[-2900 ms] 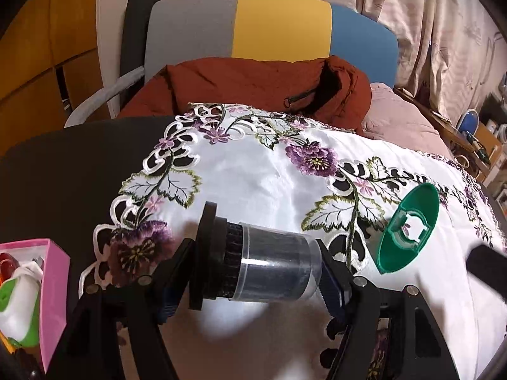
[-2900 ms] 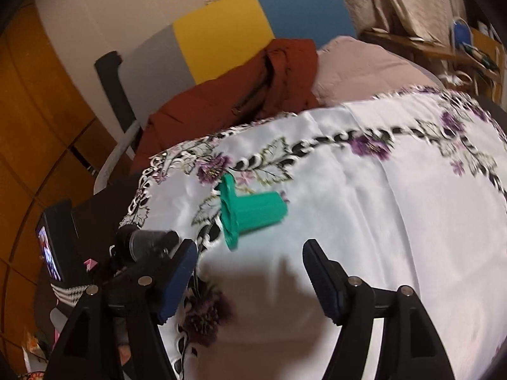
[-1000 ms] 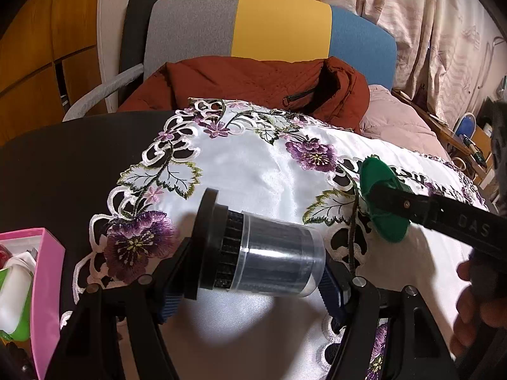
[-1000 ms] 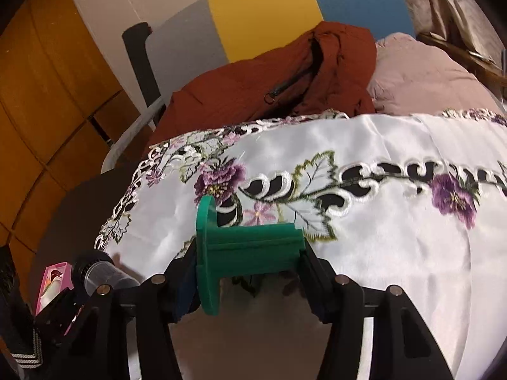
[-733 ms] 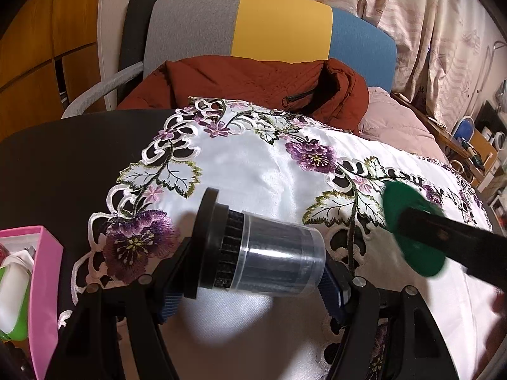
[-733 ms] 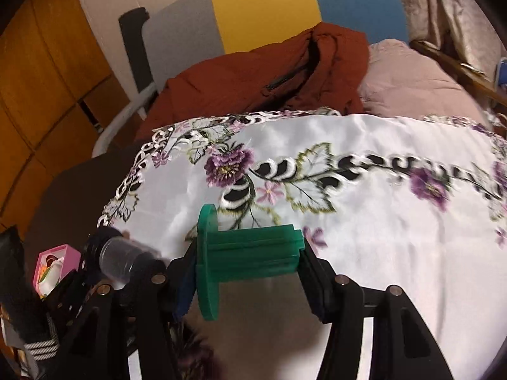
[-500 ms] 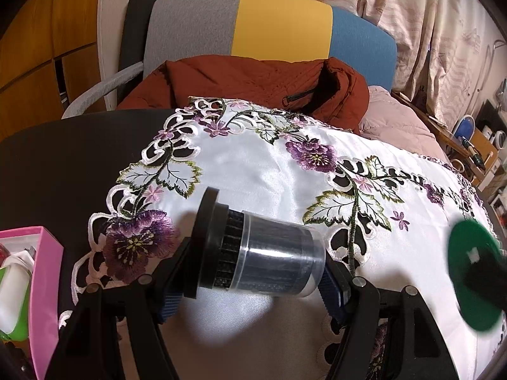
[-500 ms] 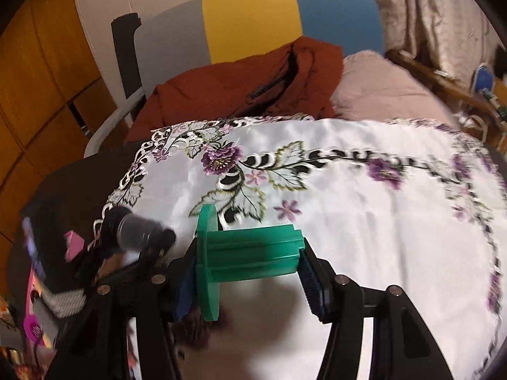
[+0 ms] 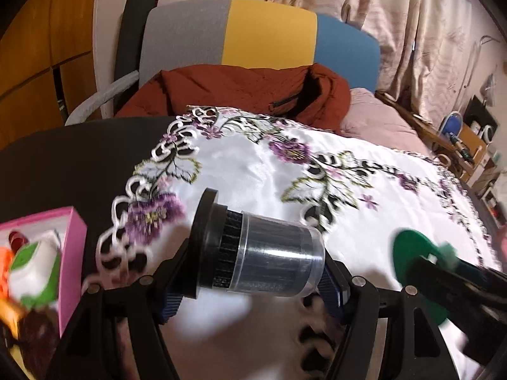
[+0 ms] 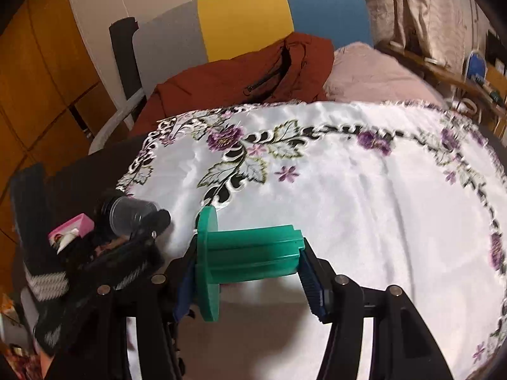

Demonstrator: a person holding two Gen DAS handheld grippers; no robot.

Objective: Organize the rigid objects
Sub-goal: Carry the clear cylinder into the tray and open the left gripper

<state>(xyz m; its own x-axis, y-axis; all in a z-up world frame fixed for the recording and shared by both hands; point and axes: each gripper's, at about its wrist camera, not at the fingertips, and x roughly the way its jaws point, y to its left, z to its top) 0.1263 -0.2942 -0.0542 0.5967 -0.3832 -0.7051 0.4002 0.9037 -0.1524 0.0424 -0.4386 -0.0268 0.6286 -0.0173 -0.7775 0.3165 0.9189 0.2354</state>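
My left gripper (image 9: 253, 281) is shut on a clear plastic jar with a black ribbed lid (image 9: 256, 253), held on its side above the white embroidered tablecloth (image 9: 253, 171). My right gripper (image 10: 247, 272) is shut on a green plastic spool (image 10: 247, 259), also held on its side above the cloth. The spool's green disc (image 9: 412, 266) shows at the right of the left wrist view. The jar (image 10: 130, 212) shows at the left of the right wrist view. A pink box (image 9: 71, 253) holding a white and green bottle (image 9: 35, 262) sits at the left.
A black table (image 9: 63, 164) lies under the cloth. A chair with grey, yellow and blue back (image 9: 263, 34) carries a rust-red jacket (image 9: 247, 88) behind the table. A pink cushion (image 10: 374, 69) lies to its right. Wooden cabinets (image 10: 38, 79) stand at the left.
My right gripper closed on the green spool, lifted it off the cloth and carried it back toward the near edge. My left gripper kept the jar and shifted slightly left.
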